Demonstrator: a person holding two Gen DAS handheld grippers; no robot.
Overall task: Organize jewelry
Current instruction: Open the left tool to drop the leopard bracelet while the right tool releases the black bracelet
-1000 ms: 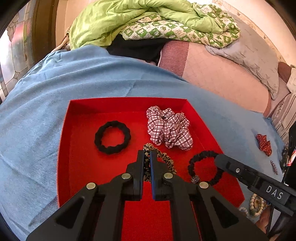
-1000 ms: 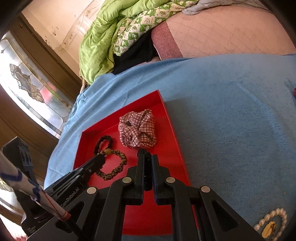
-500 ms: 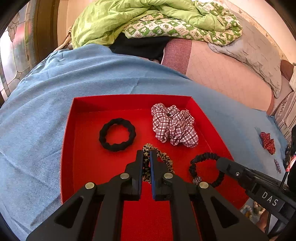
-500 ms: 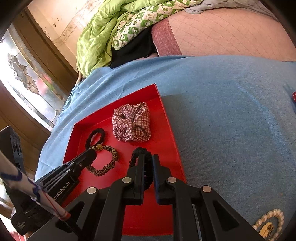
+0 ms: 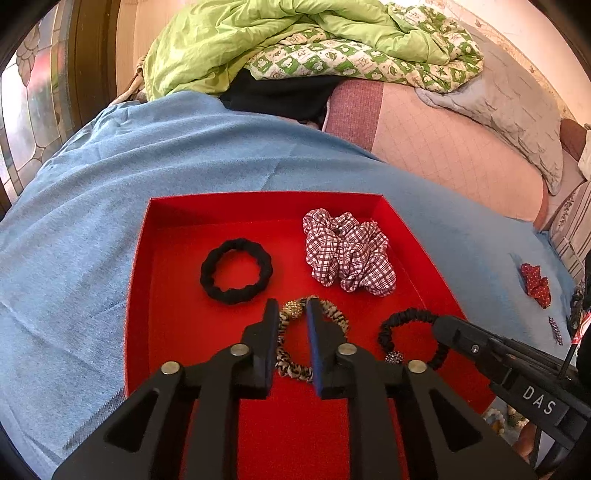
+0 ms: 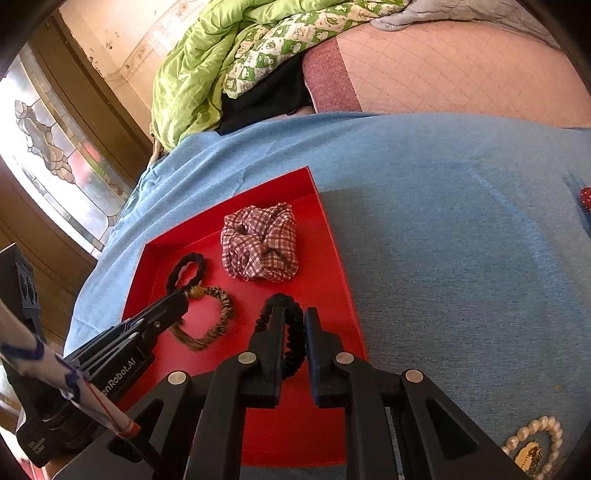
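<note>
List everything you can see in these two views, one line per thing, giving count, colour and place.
tray: one, red, on blue cloth
blue cloth: one, covering the bed
thick hair tie: one, black, tray's far left
scrunchie: one, red-and-white check, tray's far right
leopard-print hair tie: one, tan-black, tray's middle
thin hair tie: one, black, tray's right
pearl bracelet: one, white, on cloth
bow: one, red, on cloth
quilt: one, green, behind
left gripper: jaws opening, leopard-print tie between
right gripper: jaws slightly apart, thin tie between
</note>
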